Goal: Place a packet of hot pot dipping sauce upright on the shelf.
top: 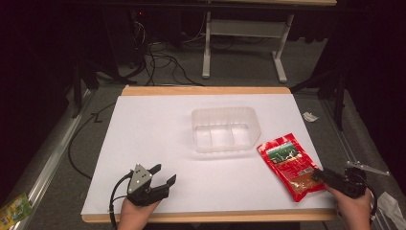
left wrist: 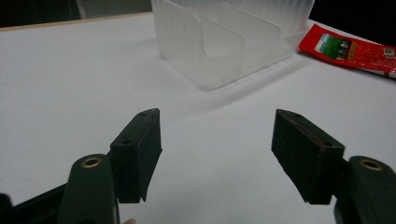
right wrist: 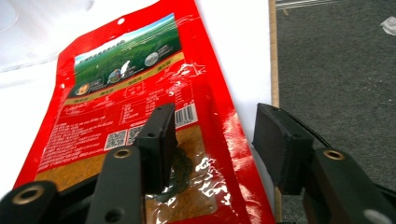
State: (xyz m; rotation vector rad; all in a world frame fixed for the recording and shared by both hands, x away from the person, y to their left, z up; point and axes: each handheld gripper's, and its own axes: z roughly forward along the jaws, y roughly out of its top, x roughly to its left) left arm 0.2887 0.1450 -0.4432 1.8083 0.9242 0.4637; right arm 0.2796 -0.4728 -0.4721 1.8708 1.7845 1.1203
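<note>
Red food packet [top: 289, 165] lying flat near the table's right edge, green picture label up top, clear window showing brownish stuff, just beside an empty translucent divided container [top: 225, 129] mid-table.

Both grippers, left [top: 163, 174] and right [top: 320, 174], rest low (jaws apart).

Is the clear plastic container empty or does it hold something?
Empty. The clear container stands upright on the white table; its divided compartments show bare bottoms, and the red packet lies outside, beside it.
</note>
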